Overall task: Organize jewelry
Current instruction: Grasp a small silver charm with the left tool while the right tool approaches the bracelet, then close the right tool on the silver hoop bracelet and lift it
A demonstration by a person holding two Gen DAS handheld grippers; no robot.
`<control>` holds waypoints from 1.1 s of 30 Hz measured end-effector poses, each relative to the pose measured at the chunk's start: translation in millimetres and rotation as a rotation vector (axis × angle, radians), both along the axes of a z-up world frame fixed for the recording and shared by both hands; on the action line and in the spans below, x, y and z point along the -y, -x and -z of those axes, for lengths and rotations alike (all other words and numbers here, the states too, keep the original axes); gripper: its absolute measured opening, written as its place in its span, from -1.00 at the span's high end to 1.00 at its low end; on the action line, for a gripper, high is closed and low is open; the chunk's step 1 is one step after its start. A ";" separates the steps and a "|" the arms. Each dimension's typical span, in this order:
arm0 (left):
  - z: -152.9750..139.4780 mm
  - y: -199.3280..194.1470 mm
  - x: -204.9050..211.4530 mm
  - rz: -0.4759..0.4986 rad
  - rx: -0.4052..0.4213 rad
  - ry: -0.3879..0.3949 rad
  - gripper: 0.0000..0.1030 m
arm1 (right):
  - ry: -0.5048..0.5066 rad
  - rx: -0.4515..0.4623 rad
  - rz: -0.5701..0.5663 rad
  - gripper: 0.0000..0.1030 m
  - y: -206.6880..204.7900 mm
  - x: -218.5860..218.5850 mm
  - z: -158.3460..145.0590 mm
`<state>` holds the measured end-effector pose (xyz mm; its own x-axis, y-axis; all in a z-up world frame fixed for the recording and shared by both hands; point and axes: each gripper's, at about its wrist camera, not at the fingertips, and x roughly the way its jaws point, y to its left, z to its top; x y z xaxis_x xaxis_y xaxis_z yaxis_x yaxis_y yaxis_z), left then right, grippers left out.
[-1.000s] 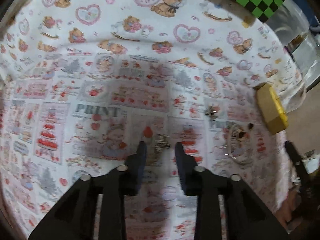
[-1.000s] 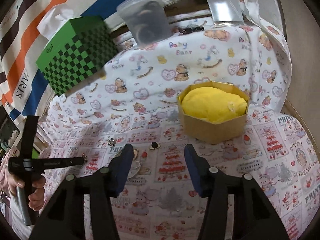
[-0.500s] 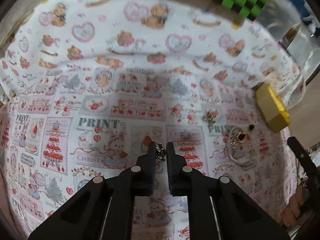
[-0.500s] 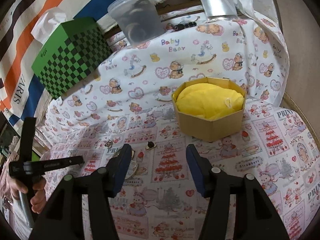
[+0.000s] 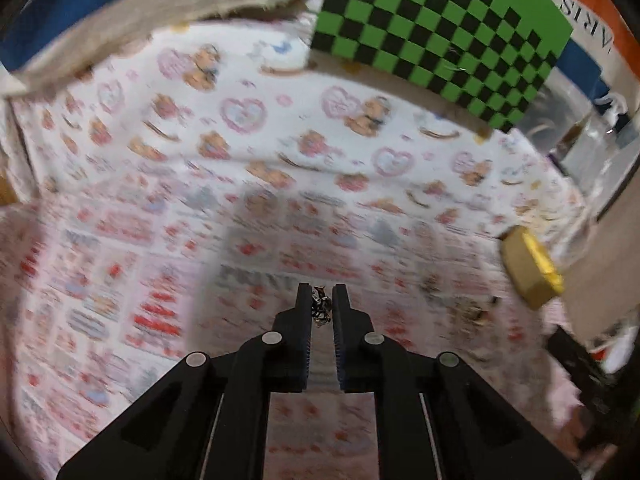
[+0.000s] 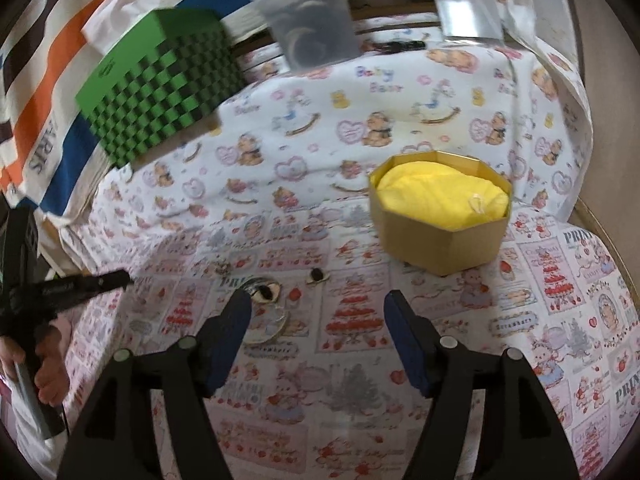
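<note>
My left gripper [image 5: 321,294] is shut on a small silver jewelry piece [image 5: 321,306] and holds it above the patterned cloth; it also shows at the left of the right wrist view [image 6: 120,278]. My right gripper [image 6: 318,300] is open and empty above the cloth. An octagonal cardboard box [image 6: 440,240] with a yellow cushion [image 6: 442,188] stands to the right; it shows in the left wrist view [image 5: 530,270] too. On the cloth lie a round bangle with a dark-stoned piece [image 6: 266,292], a small dark earring [image 6: 317,276] and a small silver piece [image 6: 222,268].
A green checkered box [image 6: 160,88] stands at the back left, also seen in the left wrist view [image 5: 448,28]. A clear plastic tub [image 6: 312,28] and a clear container [image 6: 468,0] stand at the back. The cloth [image 6: 560,320] drapes over the table's right edge.
My left gripper closed on the silver jewelry piece and lifted it off the cloth, tilting upward. My right gripper stayed open and shifted slightly.
</note>
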<state>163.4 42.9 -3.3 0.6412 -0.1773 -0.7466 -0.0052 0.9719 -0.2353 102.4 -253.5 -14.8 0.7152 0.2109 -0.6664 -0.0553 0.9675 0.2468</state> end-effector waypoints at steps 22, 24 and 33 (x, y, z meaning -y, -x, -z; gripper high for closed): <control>-5.5 1.3 -42.9 -0.121 0.037 0.005 0.83 | 0.210 -0.249 0.087 -0.94 -45.4 -72.0 1.7; -6.8 0.7 -46.3 -0.130 0.039 0.008 0.83 | 0.204 -0.242 0.092 -0.94 -46.0 -69.8 -0.6; -7.4 1.1 -51.2 -0.162 0.060 -0.021 0.83 | 0.122 -0.377 0.053 -0.76 -68.3 -77.7 18.6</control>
<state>162.3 94.1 4.1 0.7039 -0.0530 -0.7083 -0.1487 0.9641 -0.2199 170.7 -175.8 -33.3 0.4236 0.0831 -0.9020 0.0681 0.9900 0.1232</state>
